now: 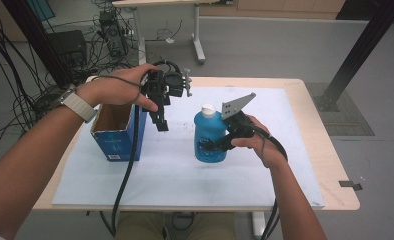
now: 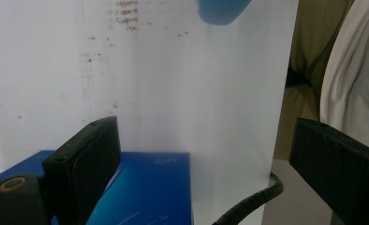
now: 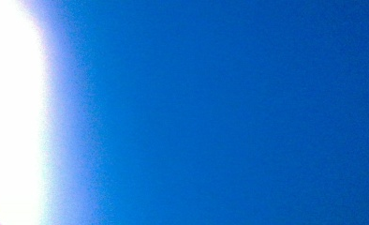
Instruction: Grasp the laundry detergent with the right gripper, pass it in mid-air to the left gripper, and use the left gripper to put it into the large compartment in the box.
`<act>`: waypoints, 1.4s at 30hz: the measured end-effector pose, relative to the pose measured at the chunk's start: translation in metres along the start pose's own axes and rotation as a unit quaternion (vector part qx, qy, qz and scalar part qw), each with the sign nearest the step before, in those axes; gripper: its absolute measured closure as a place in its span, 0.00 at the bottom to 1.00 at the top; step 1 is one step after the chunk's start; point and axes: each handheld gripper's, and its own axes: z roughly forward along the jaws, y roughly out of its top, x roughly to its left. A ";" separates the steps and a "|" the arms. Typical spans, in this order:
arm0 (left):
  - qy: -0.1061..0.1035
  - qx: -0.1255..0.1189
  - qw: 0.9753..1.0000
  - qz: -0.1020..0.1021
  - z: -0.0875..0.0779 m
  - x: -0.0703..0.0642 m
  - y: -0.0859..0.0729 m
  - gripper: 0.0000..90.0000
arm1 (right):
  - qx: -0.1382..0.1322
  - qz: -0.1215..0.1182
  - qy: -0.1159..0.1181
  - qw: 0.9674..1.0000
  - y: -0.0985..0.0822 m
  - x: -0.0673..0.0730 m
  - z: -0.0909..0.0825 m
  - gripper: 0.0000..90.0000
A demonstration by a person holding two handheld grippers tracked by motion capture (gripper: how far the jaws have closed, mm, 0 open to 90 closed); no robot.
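A blue bottle (image 1: 207, 132) with a white cap stands upright over the middle of the white mat (image 1: 185, 180). My right gripper (image 1: 211, 146) comes in from the right and is shut on the bottle's lower body. In the right gripper view the bottle's blue wall (image 3: 220, 112) sits very close to the lens. My left gripper (image 1: 161, 122) hangs in the air beside the open blue cardboard box (image 1: 116, 140), jaws pointing down. In the left gripper view, the left gripper (image 2: 206, 136) is open with nothing between its jaws, above the box (image 2: 145, 187); the bottle's base (image 2: 220, 11) shows farther off.
The mat covers most of a light wooden table (image 1: 330, 150). A ribbed black cable (image 1: 130, 165) trails from the left gripper across the mat to the front edge. Beyond the table are a cluttered floor with cables, another table's legs and a black post.
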 end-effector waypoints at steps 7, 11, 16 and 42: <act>0.001 -0.001 1.000 0.000 -0.002 -0.003 0.000 0.11 | 0.011 -0.007 0.004 1.000 0.006 -0.001 0.007 0.48; 0.000 -0.001 1.000 0.000 -0.003 -0.004 0.001 0.11 | 0.019 -0.014 0.008 1.000 0.010 -0.002 0.013 0.48; -0.003 -0.001 1.000 0.001 -0.005 -0.006 0.002 0.11 | 0.020 -0.016 0.010 1.000 0.014 -0.003 0.017 0.48; 0.002 -0.006 1.000 0.014 -0.017 -0.008 0.024 0.07 | 0.024 -0.017 0.024 0.999 0.020 -0.002 0.040 0.48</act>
